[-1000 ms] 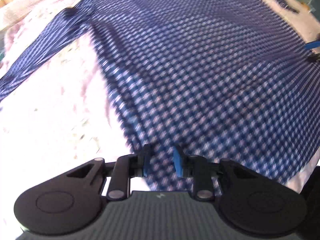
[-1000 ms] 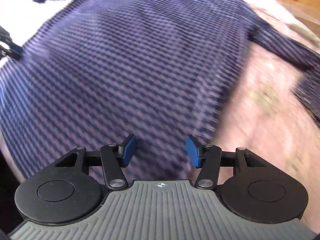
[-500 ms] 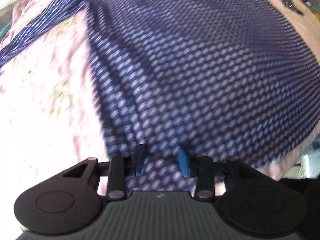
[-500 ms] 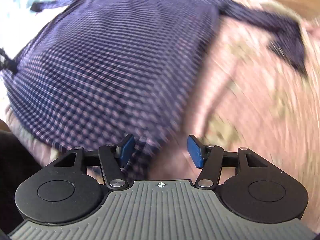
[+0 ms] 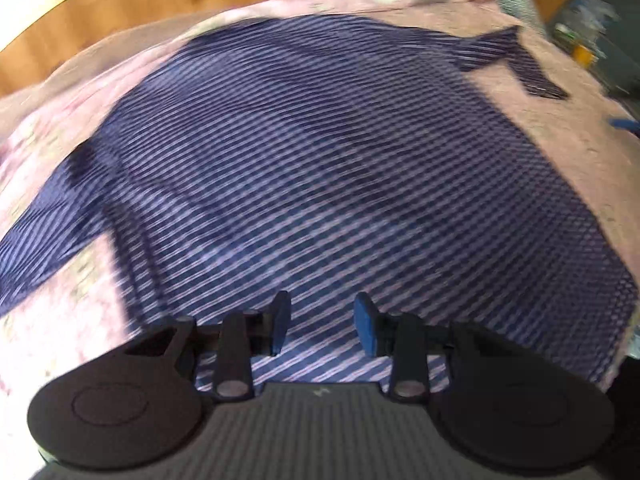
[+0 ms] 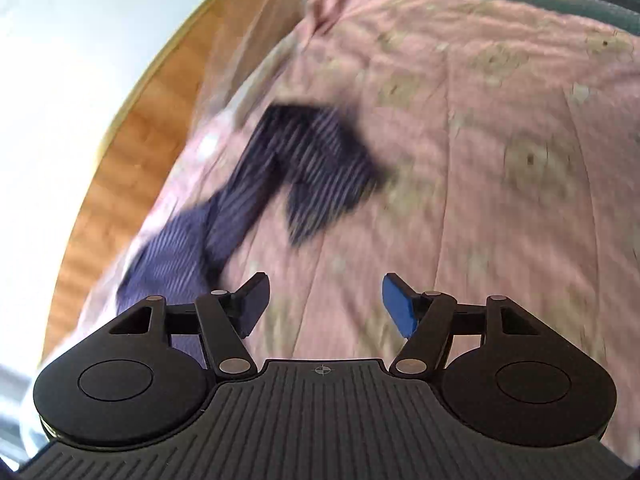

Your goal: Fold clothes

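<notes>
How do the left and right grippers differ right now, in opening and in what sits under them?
The left gripper is open narrowly; the right gripper is open wider. The left hangs over the checked shirt body; the right hangs over the bare pink bedspread, with one sleeve ahead. Both hold nothing.

Lying across most of both views: a bed under a pink bedspread [image 5: 568, 152] with a faint pale floral print [image 6: 528, 160], sunlit and softly quilted. Curving round the far side of the bedspread: a wooden headboard [image 5: 132, 4] in warm orange-brown, also edging the bedspread's left in the right wrist view [image 6: 132, 140]. Glaring white beyond the headboard: a bright wall or window [image 6: 60, 60], too washed out to tell which. Blurring past the bedspread's far right corner: grey-green clutter [image 5: 592, 28], indistinct.
</notes>
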Demonstrator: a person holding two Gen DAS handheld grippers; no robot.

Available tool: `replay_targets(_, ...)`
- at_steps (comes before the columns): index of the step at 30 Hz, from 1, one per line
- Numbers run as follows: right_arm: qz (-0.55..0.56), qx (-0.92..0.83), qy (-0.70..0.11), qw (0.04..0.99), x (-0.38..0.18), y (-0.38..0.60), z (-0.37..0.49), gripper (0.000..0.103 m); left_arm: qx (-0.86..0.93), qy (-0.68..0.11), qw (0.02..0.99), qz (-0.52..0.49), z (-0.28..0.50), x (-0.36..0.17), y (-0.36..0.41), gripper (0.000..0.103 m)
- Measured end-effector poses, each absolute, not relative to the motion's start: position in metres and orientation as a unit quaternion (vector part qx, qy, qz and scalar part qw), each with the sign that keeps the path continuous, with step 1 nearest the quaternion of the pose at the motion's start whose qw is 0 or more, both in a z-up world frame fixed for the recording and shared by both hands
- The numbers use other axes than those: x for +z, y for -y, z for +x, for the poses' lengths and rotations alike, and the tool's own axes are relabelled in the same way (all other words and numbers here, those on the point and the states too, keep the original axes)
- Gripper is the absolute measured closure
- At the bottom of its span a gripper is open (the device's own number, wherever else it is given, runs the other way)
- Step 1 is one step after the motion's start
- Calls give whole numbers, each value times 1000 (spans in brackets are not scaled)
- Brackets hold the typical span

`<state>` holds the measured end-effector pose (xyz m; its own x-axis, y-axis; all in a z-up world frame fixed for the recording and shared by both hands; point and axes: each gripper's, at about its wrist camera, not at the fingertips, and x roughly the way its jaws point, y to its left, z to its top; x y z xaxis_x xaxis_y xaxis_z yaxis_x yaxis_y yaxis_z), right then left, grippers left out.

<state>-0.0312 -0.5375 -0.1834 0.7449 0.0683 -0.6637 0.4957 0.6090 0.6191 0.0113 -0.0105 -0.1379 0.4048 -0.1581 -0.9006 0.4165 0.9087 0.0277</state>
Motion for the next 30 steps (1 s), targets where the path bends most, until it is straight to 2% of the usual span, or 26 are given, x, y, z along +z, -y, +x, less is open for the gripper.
replay_targets(7, 468, -132, -321, 813, -274, 587, 67, 38, -138, -553, 812, 122, 24, -150, 56, 62)
replay_targets(10, 482, -104, -315, 811, -287, 594, 84, 39, -121, -569, 805, 120, 30, -155, 75, 62)
replay_targets(12, 473, -66, -335, 812, -291, 590, 97, 68, -110, -579, 799, 119, 34, -159, 88, 62)
replay_targets(13, 458, -53, -351, 815, -293, 586, 105, 72, -109, -578, 800, 121, 37, -157, 96, 62)
replay_targets(14, 438, -45, -366, 820, -292, 583, 113, 80, -112, -575, 801, 121, 43, -155, 106, 62)
replay_targets(15, 414, -39, -375, 828, -287, 582, 119, 99, -116, -572, 803, 121, 49, -153, 115, 62)
replay_targets(17, 364, -28, -387, 847, -275, 584, 132, 101, -130, -561, 808, 126, 60, -146, 137, 62)
replay_targets(20, 257, -22, -375, 890, -228, 616, 153, 102, -153, -542, 815, 137, 89, -153, 167, 60)
replay_targets(22, 118, -21, -368, 922, -185, 638, 167, 102, -163, -532, 820, 138, 103, -158, 183, 58)
replay_targets(24, -74, 0, -387, 919, -160, 637, 184, 102, -167, -531, 820, 135, 115, -166, 194, 58)
replay_targets(27, -288, 20, -401, 869, -160, 629, 199, 101, -166, -542, 813, 133, 127, -179, 207, 58)
replay_targets(30, -352, 28, -407, 842, -178, 625, 204, 100, -169, -553, 805, 131, 132, -187, 219, 58)
